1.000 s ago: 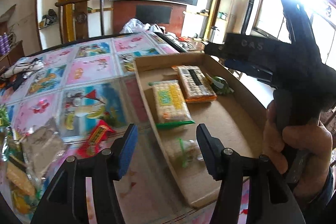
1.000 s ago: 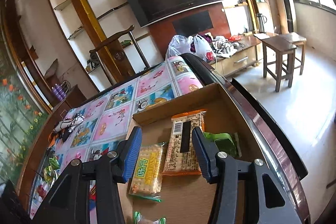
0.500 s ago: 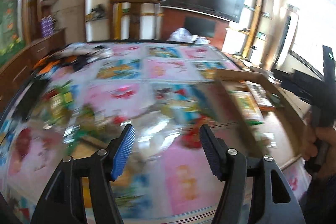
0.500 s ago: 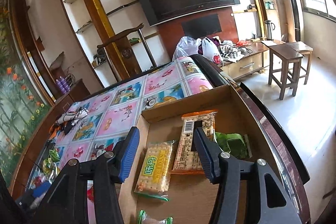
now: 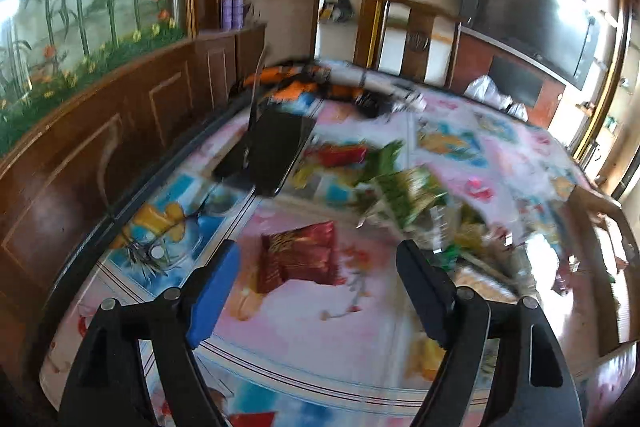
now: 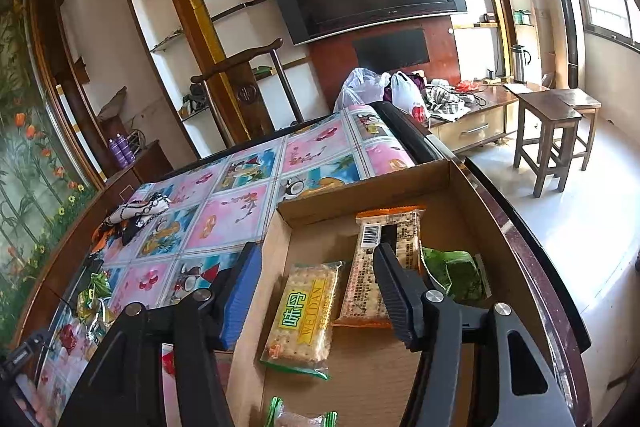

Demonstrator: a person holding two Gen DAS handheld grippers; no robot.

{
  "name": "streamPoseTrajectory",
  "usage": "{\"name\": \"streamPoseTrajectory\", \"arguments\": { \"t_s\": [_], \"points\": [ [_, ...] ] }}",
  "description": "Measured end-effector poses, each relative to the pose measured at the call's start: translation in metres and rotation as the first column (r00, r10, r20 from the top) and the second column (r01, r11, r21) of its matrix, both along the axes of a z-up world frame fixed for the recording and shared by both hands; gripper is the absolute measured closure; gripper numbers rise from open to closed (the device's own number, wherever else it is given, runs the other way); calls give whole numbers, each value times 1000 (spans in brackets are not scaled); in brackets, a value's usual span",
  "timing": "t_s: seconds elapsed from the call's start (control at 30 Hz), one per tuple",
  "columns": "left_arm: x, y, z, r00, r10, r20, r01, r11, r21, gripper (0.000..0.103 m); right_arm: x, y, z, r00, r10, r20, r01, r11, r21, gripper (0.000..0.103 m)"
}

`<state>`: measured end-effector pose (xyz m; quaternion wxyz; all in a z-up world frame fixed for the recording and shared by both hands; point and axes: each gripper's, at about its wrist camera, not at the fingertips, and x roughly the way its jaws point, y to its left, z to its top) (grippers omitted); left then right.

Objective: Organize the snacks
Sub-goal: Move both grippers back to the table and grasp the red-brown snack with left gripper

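Observation:
My left gripper (image 5: pixel 316 291) is open and empty above the patterned tablecloth, with a dark red snack packet (image 5: pixel 298 261) lying between its fingers' line of sight. A blurred heap of green and yellow snack packets (image 5: pixel 404 187) lies to its right. My right gripper (image 6: pixel 316 291) is open and empty over the cardboard box (image 6: pixel 452 187). The box holds a yellow-label cracker pack (image 6: pixel 306 311), an orange-edged cracker pack (image 6: pixel 384 267), a green packet (image 6: pixel 456 273) and a small green-ended packet (image 6: pixel 300 417) at the near edge.
A black phone or tablet (image 5: pixel 268 153) lies on the table's left side with a cable beside it. Orange and black items (image 5: pixel 304 87) sit at the far end. A wooden chair (image 6: pixel 248 83) stands behind the table. Stools (image 6: pixel 552 131) stand on the floor at right.
My left gripper has swung left, away from the box, and now faces the loose snacks on the table's left side. My right gripper has stayed over the box, shifting only slightly.

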<state>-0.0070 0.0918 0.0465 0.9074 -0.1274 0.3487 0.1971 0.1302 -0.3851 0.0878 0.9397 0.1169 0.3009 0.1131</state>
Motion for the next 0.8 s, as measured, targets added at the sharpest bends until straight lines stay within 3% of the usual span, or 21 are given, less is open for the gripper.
{"name": "streamPoseTrajectory", "arguments": {
  "t_s": [0.23,0.4,0.5,0.57,0.7,0.8],
  "points": [
    [16,15,-24,998,37,-60,-37,999,-3,23,-11,9,10,995,71,74,-75,996,45,40],
    [22,22,-27,997,34,-70,-36,999,-28,24,-25,63,7,960,270,71,-274,959,71,36],
    [26,26,-30,996,32,-82,-36,998,-42,24,-29,111,-4,916,401,-26,-396,911,119,36],
    [29,24,-30,995,25,-93,-27,999,-22,24,-28,136,-16,882,458,-111,-427,876,224,36],
    [35,25,-33,994,6,-111,-8,1000,-22,24,-19,169,-42,847,472,-246,-365,851,377,32],
    [41,24,-37,991,-14,-130,10,999,-33,24,-12,186,-57,838,428,-338,-287,873,395,32]
  ]
}}
